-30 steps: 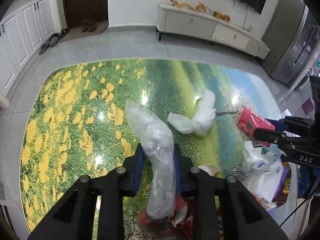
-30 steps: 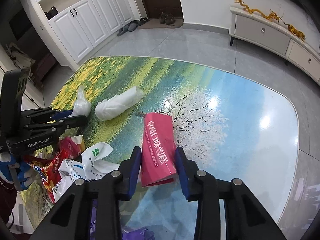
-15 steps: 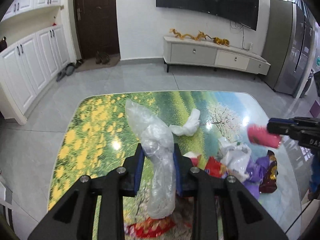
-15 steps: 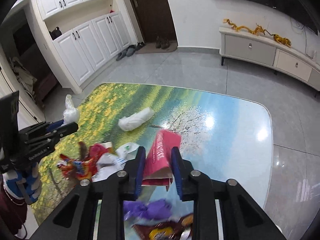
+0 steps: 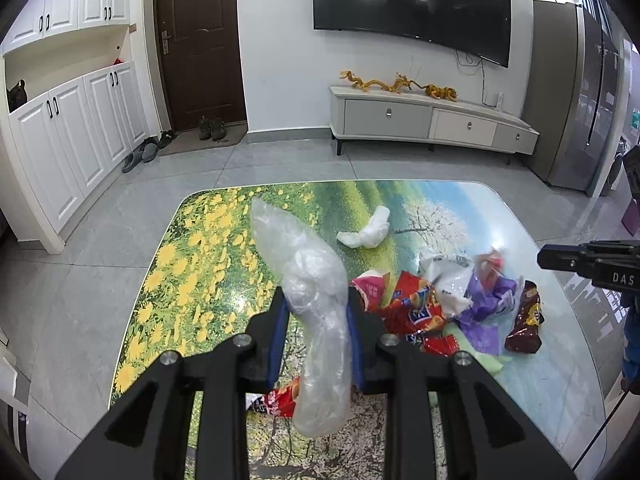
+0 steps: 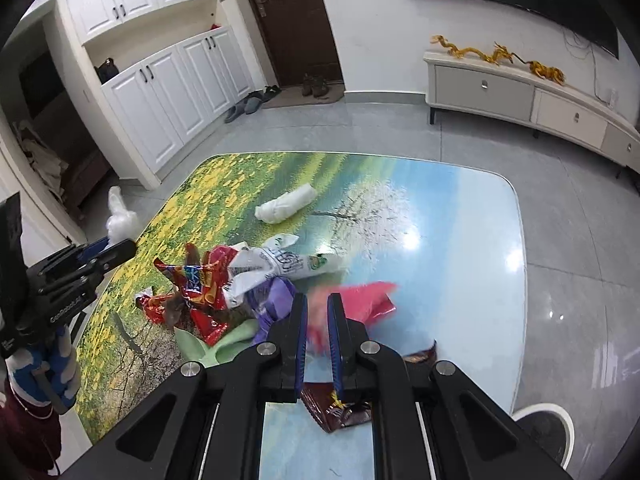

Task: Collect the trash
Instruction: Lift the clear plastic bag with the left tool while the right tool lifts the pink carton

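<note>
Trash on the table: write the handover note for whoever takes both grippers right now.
Left gripper: shut on the clear plastic bag, held above the table.
Right gripper: shut; blurred pink packet at its tips, grip uncertain.
On the table: wrapper pile near the front, white wad apart, farther back.
Done: one bag picked up. Left: everything else; no bin in view.
</note>
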Tool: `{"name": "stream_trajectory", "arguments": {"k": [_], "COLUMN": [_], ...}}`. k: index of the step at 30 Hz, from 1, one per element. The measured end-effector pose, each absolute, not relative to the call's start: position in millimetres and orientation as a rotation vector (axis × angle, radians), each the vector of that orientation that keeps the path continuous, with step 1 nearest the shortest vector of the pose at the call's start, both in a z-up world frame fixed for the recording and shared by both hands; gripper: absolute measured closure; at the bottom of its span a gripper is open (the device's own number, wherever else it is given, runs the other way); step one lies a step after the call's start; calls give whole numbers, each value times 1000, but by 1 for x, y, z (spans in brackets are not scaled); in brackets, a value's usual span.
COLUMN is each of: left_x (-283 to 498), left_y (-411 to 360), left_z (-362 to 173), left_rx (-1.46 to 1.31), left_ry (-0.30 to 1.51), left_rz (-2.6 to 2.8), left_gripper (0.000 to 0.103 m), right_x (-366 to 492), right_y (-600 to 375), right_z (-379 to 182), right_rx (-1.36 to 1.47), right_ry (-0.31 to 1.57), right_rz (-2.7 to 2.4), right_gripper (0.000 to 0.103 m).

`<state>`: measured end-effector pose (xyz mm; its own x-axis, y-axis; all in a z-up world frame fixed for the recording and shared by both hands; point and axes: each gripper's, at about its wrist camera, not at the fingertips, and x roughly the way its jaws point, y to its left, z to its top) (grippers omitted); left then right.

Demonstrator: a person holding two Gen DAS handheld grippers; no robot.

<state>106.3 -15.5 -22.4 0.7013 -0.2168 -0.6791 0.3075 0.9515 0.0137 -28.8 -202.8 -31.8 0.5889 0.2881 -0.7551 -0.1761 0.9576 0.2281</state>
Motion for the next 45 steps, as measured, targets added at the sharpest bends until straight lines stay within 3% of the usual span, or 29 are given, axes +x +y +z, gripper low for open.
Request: {"name": "stream_trajectory", "arguments": {"k": [2,9,14,24,32,35,36,41,44,45], "left_x": [106,105,106,111,113,112,111,110,109,109], "left_y": [-14,-5,-1,12,17,18,17,17,19,18], "left_z": [-23,-34,-39,-44,-49,-51,-51,-55,-58,-58], "left_rx": [121,88,81,79,64,69,70,64,56,56], "left_ry": [741,763,768,765,773,774,773,783,788,789], "left_rz": [-295,-303,-308,-304,-306,-308,-308,-309,-311,-312], "left_gripper": [78,78,78,78,78,78,78,78,78,78], "right_x": [-30,-19,6,49,79,84,84,80,76,73], "right_y": [-209,-221,-217,-225,-210,-202,-201,-195,-194,-194], "right_z": [-33,-42,-58,-98,-102,-104,-104,-102,-101,-101], "right_rx": [156,158,176,485,449,417,410,340,317,306], "right_ry": [906,952,994,1127,1148,1161,1160,1164,1168,1171], "right_rz": [260,210,222,183,180,196,200,196,182,180], "right_gripper": [91,58,53,41,42,64,67,67,51,51]}}
